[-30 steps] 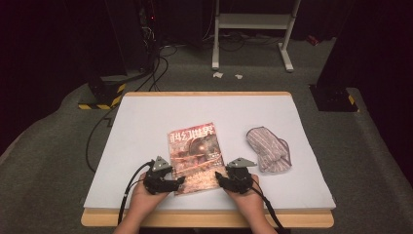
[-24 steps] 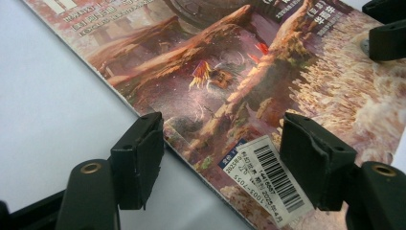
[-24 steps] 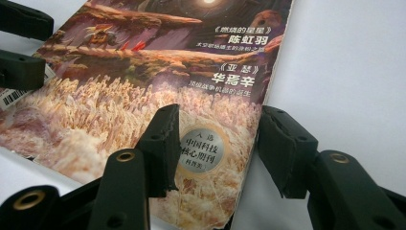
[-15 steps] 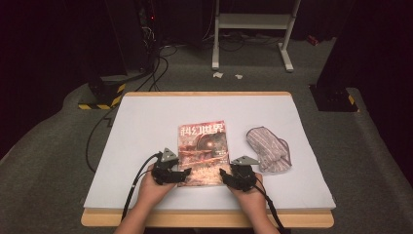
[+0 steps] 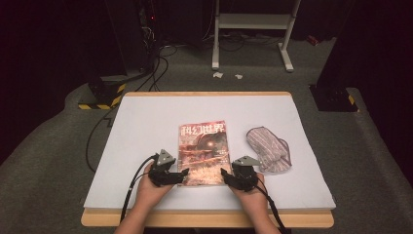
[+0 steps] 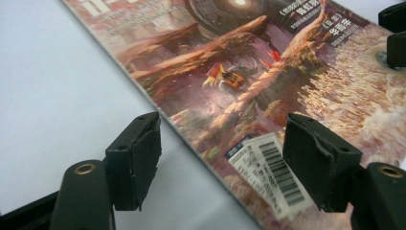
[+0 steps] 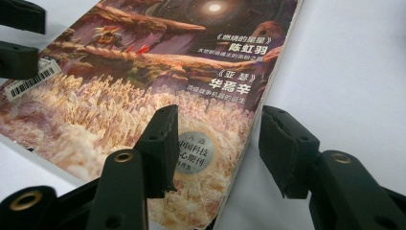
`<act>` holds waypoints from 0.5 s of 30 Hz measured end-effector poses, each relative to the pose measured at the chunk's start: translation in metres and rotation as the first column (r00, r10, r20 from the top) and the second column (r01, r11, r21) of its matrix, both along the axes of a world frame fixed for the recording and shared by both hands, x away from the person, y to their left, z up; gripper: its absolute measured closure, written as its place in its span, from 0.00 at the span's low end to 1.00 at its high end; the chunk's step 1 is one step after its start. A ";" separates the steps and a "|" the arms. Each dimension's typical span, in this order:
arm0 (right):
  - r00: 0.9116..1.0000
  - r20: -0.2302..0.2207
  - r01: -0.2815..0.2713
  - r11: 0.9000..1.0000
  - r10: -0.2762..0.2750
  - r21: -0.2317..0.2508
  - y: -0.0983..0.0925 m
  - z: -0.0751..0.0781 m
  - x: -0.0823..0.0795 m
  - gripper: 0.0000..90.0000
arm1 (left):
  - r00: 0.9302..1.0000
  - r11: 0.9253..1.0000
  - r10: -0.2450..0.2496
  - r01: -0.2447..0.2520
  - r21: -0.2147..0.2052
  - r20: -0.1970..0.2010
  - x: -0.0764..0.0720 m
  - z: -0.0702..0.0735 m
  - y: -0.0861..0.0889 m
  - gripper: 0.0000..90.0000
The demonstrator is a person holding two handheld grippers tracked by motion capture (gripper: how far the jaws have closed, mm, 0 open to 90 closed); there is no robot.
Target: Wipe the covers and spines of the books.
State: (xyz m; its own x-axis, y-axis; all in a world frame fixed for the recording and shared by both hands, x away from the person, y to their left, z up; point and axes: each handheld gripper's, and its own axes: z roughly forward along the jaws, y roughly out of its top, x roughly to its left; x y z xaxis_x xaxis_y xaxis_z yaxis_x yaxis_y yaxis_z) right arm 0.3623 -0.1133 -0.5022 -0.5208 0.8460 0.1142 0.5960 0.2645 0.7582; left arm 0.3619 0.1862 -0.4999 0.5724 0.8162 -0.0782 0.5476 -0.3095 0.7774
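The magazine (image 5: 203,153) now lies square on the table (image 5: 146,122), further right than a second ago, near the cloth (image 5: 269,148). My left gripper (image 6: 222,160) has just opened further; my right gripper (image 7: 218,153) gapes too. Both straddle the near corners, seemingly not pinching, so the straightening looks done.

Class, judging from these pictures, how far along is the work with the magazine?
Done: the glossy colour-cover magazine lies flat on the white table. In hand: the left gripper and right gripper straddle its near corners, open, not clamping. Left: gripping and moving it; the striped cloth mitt lies untouched.
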 end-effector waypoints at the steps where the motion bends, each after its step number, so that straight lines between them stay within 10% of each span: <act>1: 1.000 0.006 0.000 1.000 0.000 0.002 -0.001 0.001 0.000 0.53 | 1.000 1.000 0.008 -0.008 -0.005 0.005 -0.002 0.001 0.004 0.32; 9: 0.997 0.067 0.023 1.000 -0.025 0.020 -0.014 0.011 -0.002 0.44 | 0.993 0.995 0.087 -0.083 -0.047 0.074 -0.014 0.019 0.046 0.30; 15: 0.985 0.141 0.094 0.995 -0.096 0.019 -0.035 0.023 -0.002 0.39 | 0.962 0.976 0.217 -0.209 -0.063 0.164 -0.022 0.036 0.088 0.29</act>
